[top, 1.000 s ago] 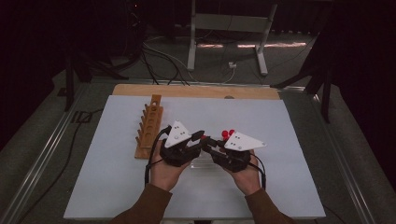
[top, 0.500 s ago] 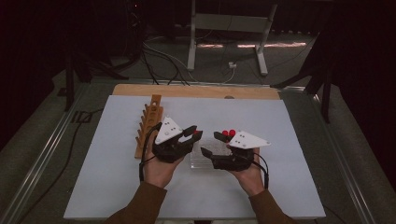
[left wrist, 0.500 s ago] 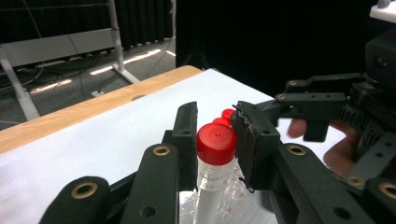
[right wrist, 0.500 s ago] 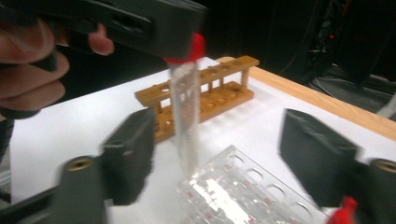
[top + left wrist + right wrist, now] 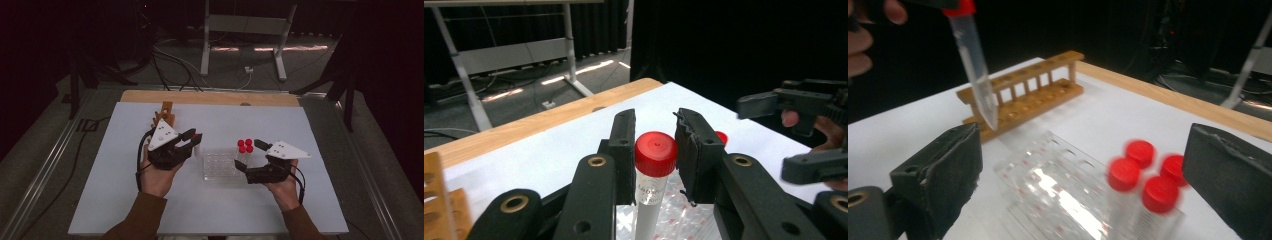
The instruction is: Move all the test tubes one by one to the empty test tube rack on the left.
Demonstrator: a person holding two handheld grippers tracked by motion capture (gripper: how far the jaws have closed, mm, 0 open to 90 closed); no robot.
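Note:
My left gripper (image 5: 656, 135) is shut on a clear tube with a red cap (image 5: 654, 155), gripped just below the cap. The high view has that gripper (image 5: 194, 136) left of a clear plastic rack (image 5: 220, 165). The same tube (image 5: 975, 65) hangs above the table at the top left of the right gripper view. Several red-capped tubes (image 5: 245, 146) stand at the rack's right end. My right gripper (image 5: 247, 154) is beside them; its jaws have just been opening and are wide open. The red caps (image 5: 1143, 175) stand between the pads (image 5: 948, 160), untouched.
A wooden tube rack (image 5: 165, 115) stands behind my left gripper, also seen in the right gripper view (image 5: 1023, 95). A white sheet (image 5: 125, 200) covers the table, with a wooden strip (image 5: 210, 97) along its far edge. Cables and a metal stand (image 5: 240, 30) are on the floor beyond.
The two grippers were close together over the clear rack. My left gripper has moved left with the tube. My right gripper has opened and drawn off to the right.

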